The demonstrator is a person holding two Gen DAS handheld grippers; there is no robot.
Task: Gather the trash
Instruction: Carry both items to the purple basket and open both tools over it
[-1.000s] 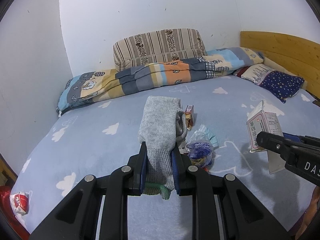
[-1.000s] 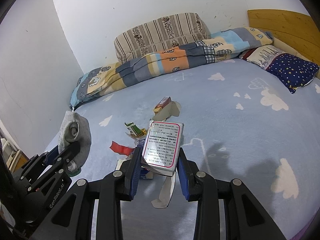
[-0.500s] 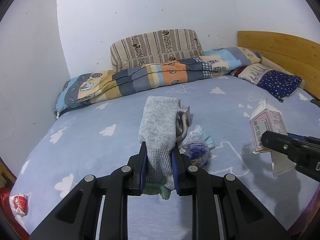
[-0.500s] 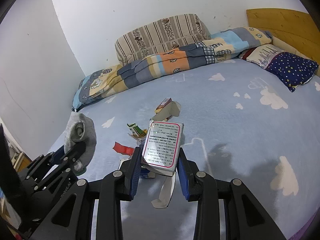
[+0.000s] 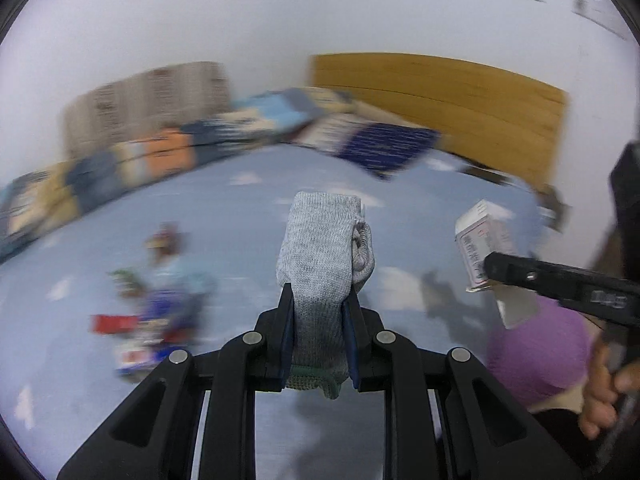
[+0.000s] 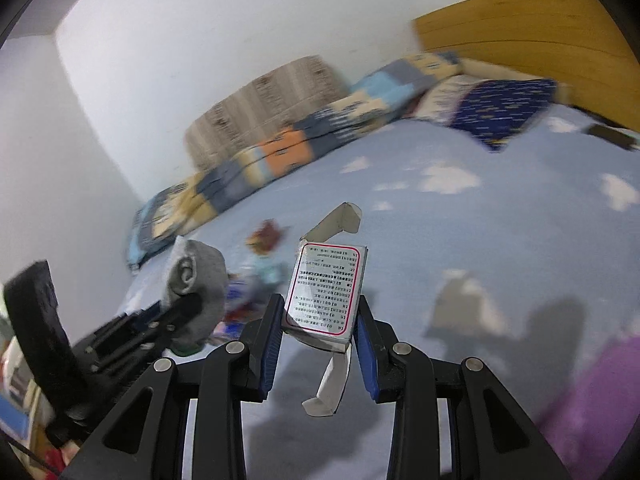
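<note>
My left gripper [image 5: 319,300] is shut on a rolled grey sock [image 5: 320,248] that stands up between its blue pads. That same sock [image 6: 196,276] and the left gripper [image 6: 176,312] appear at the left of the right wrist view. My right gripper [image 6: 320,320] is shut on a silver carton with red-bordered print [image 6: 326,290], its flaps hanging open above and below. The carton [image 5: 480,240] and right gripper [image 5: 500,270] show at the right of the left wrist view. A blurred pile of wrappers [image 5: 156,308] lies on the blue bedsheet [image 5: 240,240].
A striped pillow [image 6: 264,100], a patchwork quilt [image 6: 280,152] and a navy starred pillow [image 6: 500,108] line the far side of the bed. A wooden headboard [image 5: 440,100] stands at the right. Purple cloth [image 5: 536,356] and a person's hand [image 5: 604,396] are at the lower right.
Both views have swung to the right and gone blurred. The headboard now fills more of the frame and the wrapper pile has slid left. Both grips are unchanged.
</note>
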